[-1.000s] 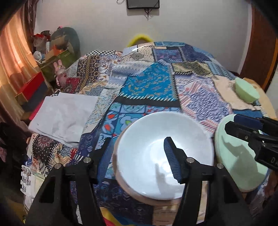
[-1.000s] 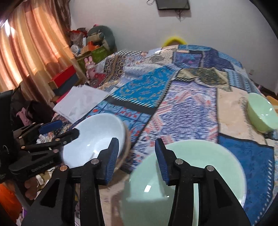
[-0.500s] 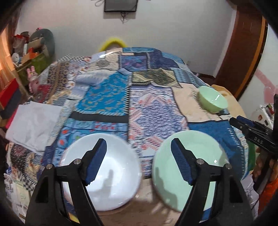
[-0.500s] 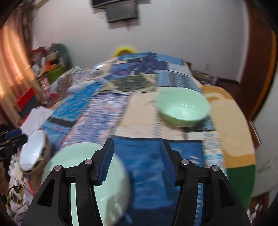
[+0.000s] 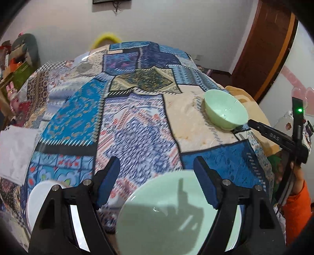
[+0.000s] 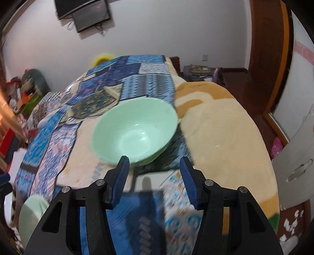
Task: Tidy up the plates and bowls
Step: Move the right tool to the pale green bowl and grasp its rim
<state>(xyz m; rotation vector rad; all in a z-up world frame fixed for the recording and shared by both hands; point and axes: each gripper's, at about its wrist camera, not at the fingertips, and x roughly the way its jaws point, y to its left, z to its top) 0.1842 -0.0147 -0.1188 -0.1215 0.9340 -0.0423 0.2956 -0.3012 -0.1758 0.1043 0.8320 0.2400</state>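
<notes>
Left wrist view: low over near edge, green plate (image 5: pixel 172 211) under fingers. Right wrist view: closer to green bowl (image 6: pixel 135 133) ahead. Both share bowl, patchwork cloth (image 5: pixel 133 137).

Ahead of my jaws spreads a patchwork quilt (image 5: pixel 137 121); a wall screen (image 6: pixel 84 13) hangs beyond, a wooden door (image 6: pixel 268 64) to my right.

Patchwork-covered bed (image 5: pixel 135 125) bearing green bowl (image 5: pixel 225 111), green plate (image 5: pixel 168 215), white plate (image 5: pixel 39 198).

Black claws (image 6: pixel 154 172) — blue ribbed pads (image 6: pixel 122 176)
</notes>
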